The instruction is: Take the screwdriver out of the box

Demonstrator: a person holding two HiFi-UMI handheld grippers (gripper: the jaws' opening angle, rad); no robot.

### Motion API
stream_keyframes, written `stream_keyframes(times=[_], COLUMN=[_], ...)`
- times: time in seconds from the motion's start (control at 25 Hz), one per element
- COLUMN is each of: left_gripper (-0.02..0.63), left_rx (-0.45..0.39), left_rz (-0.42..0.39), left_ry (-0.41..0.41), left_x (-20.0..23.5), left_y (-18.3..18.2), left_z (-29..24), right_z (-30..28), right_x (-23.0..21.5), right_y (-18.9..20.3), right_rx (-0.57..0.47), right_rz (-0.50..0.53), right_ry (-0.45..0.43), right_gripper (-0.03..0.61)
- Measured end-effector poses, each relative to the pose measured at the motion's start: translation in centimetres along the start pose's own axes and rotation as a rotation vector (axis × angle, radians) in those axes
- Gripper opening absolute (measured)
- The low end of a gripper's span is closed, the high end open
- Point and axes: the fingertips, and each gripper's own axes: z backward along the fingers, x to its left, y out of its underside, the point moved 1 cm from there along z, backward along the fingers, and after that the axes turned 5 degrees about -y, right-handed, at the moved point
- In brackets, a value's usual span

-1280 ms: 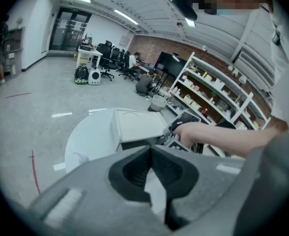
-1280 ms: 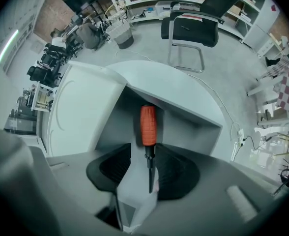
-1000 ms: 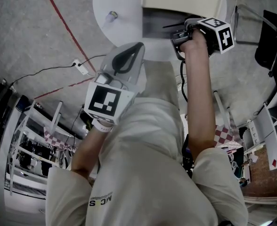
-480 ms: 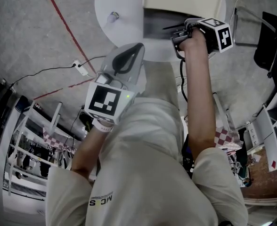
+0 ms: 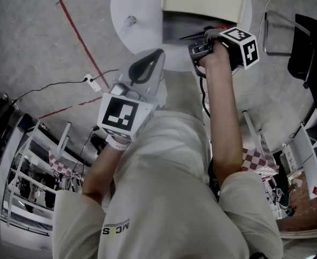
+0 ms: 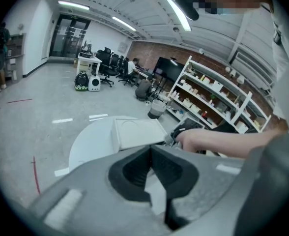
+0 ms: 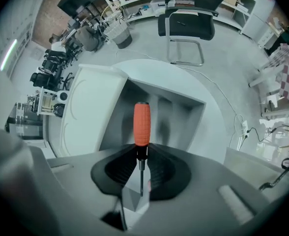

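An orange-handled screwdriver (image 7: 141,124) stands between the pads of my right gripper (image 7: 141,149). The jaws have just been closing and now pinch its black neck, with the metal shaft pointing back toward the camera. Below it lies the open white box (image 7: 170,113) with its lid (image 7: 88,113) folded to the left. In the head view my right gripper (image 5: 194,39) hangs over the box (image 5: 179,27) on the round white table (image 5: 132,39). My left gripper (image 5: 157,54) is held near the table's front edge, shut and empty; its tips (image 6: 151,149) meet.
A small bulb-like object (image 5: 130,20) lies on the table's left part. A black office chair (image 7: 186,23) stands beyond the table, and cables and a power strip (image 5: 89,79) lie on the floor. Shelving stands at the right (image 6: 218,95).
My right gripper has lifted a little and shifted left over the box, carrying the screwdriver. The left gripper has hardly moved.
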Motion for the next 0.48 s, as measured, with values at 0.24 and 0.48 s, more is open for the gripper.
stream_keyframes(times=[0.24, 0.48], left_gripper=[0.002, 0.002], left_rx=[-0.022, -0.057], left_rz=[-0.011, -0.036], left_ry=[-0.011, -0.015], left_x=[-1.1, -3.1], left_y=[-0.5, -1.5], left_z=[2.1, 4.3], right_z=[3.0, 6.7], right_x=[0.7, 0.8], right_y=[1.2, 1.7], right_rx=[0.008, 0.005], right_rz=[0.026, 0.053], right_ry=[-0.063, -0.109], right_gripper=[0.061, 0.061])
